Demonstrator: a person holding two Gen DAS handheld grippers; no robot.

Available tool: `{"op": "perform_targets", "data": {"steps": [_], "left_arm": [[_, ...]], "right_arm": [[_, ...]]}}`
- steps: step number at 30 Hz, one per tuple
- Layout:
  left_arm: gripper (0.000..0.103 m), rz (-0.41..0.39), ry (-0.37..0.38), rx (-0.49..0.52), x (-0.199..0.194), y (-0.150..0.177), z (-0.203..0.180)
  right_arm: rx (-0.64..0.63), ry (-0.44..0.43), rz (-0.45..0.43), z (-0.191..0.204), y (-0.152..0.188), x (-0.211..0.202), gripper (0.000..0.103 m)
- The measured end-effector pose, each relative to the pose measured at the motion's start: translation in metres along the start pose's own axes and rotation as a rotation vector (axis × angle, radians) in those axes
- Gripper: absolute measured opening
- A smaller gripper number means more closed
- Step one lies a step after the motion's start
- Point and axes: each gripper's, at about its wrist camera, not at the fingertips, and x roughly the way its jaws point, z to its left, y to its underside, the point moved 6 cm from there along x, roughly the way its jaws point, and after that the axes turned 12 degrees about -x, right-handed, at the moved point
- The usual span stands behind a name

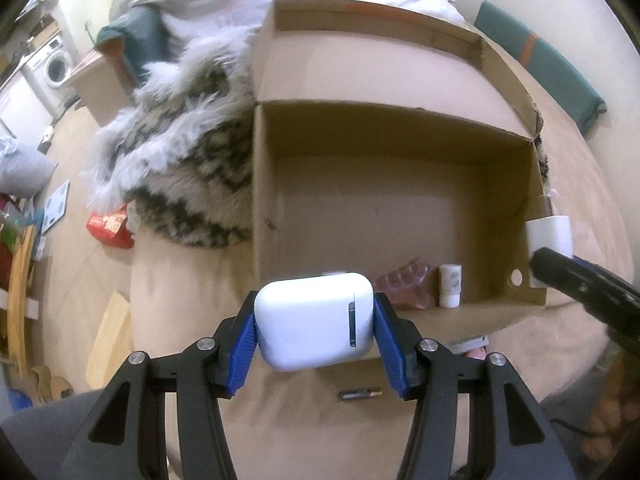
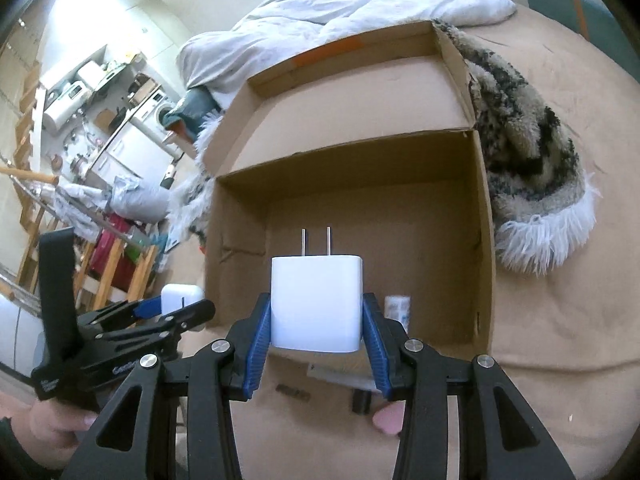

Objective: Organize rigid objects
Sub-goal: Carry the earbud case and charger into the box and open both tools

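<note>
Both hands are busy here. The left tongs (image 1: 315,326) are gripping a white earbud case (image 1: 314,320) between the blue pads, hanging just in front of the near wall of the cardboard box (image 1: 400,184) sitting on the bed (image 1: 192,300). The right tongs (image 2: 316,330) are squeezing a white charger plug (image 2: 317,302), prongs pointing up, over that same near edge. Inside the box, a small white bottle (image 1: 450,286) and something pink (image 1: 404,284) are sitting against the near wall. A battery (image 1: 360,395) is lying on the bed under the earbud case.
</note>
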Motion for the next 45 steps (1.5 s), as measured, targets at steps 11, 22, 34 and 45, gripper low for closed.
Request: {"op": "perform_targets", "data": {"steps": [11,22,34,45], "left_arm": [[0.051,0.019,0.020,0.031,0.041,-0.021,-0.025],[0.051,-0.015,-0.039,0.106,0.080,-0.012,-0.034],[0.051,-0.031,-0.067,0.093,0.080,-0.010,-0.031],[0.071,-0.087,-0.074,0.103,0.068,-0.015,-0.027]], "right_arm": [[0.036,0.034,0.038,-0.034,-0.005,0.046,0.045],[-0.012,0.104,0.105,-0.035,0.003,0.078,0.045],[-0.007,0.119,0.174,-0.034,0.008,0.102,0.045],[0.019,0.091,0.122,-0.041,-0.005,0.099,0.059]]}}
